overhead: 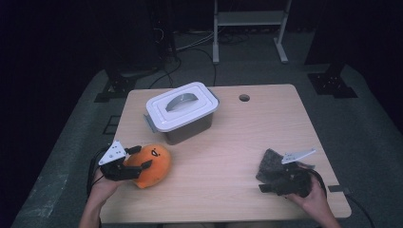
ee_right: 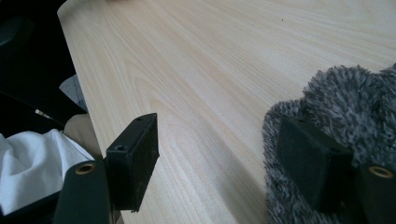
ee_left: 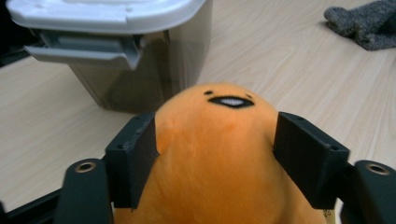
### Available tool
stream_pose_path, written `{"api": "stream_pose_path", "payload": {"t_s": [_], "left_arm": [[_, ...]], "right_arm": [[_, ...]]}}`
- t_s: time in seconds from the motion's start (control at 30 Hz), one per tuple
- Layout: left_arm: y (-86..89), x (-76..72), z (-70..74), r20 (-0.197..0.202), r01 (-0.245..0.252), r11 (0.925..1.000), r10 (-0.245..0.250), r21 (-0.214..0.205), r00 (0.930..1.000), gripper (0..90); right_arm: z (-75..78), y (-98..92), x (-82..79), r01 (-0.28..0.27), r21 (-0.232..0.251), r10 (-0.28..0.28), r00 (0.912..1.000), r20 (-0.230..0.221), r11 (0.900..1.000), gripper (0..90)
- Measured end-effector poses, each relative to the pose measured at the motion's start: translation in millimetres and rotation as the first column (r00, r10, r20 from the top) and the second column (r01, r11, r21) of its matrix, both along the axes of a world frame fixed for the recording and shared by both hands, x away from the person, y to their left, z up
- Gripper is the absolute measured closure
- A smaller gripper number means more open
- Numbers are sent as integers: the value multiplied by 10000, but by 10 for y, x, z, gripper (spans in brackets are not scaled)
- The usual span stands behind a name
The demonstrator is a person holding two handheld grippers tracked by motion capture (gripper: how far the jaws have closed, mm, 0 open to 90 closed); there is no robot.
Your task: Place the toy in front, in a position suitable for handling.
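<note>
Both left tongs [ee_left: 215, 154] pads pressing orange plush [ee_left: 219, 154] flanks, gripping; right tongs [ee_right: 224, 163] open beside grey cloth [ee_right: 336, 102].

A box [overhead: 183, 124] stands at the far middle-left of the table [overhead: 237, 142], set at a slant to its edges; its walls are dark and see-through, its lid [overhead: 179, 107] white with a grey arched handle [overhead: 181, 101] on top; a grey latch [ee_left: 84, 49] hangs from the lid's short end, and the lid sits shut on the box; the table is pale wood with a round hole [overhead: 244, 98] near its far edge; grey carpet [overhead: 361, 128] lies around it; beyond stand a white metal frame [overhead: 249, 28] and dark stands [overhead: 119, 83] with cables [overhead: 190, 45] trailing across the floor.
</note>
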State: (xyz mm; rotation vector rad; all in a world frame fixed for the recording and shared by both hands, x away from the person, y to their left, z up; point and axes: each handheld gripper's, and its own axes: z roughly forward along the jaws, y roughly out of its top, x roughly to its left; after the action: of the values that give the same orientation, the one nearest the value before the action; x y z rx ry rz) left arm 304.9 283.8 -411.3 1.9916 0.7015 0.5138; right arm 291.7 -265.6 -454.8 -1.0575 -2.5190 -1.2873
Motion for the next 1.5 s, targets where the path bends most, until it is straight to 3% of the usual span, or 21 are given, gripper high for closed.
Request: {"api": "stream_pose_path", "payload": {"t_s": [0.13, 0.27, 0.43, 0.57, 0.93, 1.37, 1.5], "left_arm": [[-8, 15, -47, -241, 99, 9999, -101, -69, 9997, 394], [-18, 33, -94, -532, -89, 9999, 86, -54, 9985, 416], [11, 47, -139, -584, -259, 9995, 249, -164, 9980, 470], [19, 47, -139, -567, -337, 9994, 335, -29, 9978, 560], [-15, 36, -99, -325, -616, 9975, 627, 352, 9975, 650], [-31, -4, 23, -379, -264, 9996, 269, 136, 9989, 708], [-31, -40, 99, -272, -144, 9998, 140, -133, 9995, 710]], "right_arm": [[1, 2, -1, 10, -4, -10, 10000, -19, 10000, 289], [0, 4, -1, -5, -13, 5, 10000, -29, 10000, 289], [2, 11, -5, -19, -63, 19, 10000, 16, 10000, 289], [5, 14, -8, -50, -108, 50, 10000, 6, 9999, 290], [7, 21, -14, -120, -118, 121, 9999, 61, 9999, 295], [15, 20, -21, -205, -75, 205, 9998, 70, 9998, 297], [15, 19, -20, -175, -41, 176, 9998, 73, 9998, 297]]}}
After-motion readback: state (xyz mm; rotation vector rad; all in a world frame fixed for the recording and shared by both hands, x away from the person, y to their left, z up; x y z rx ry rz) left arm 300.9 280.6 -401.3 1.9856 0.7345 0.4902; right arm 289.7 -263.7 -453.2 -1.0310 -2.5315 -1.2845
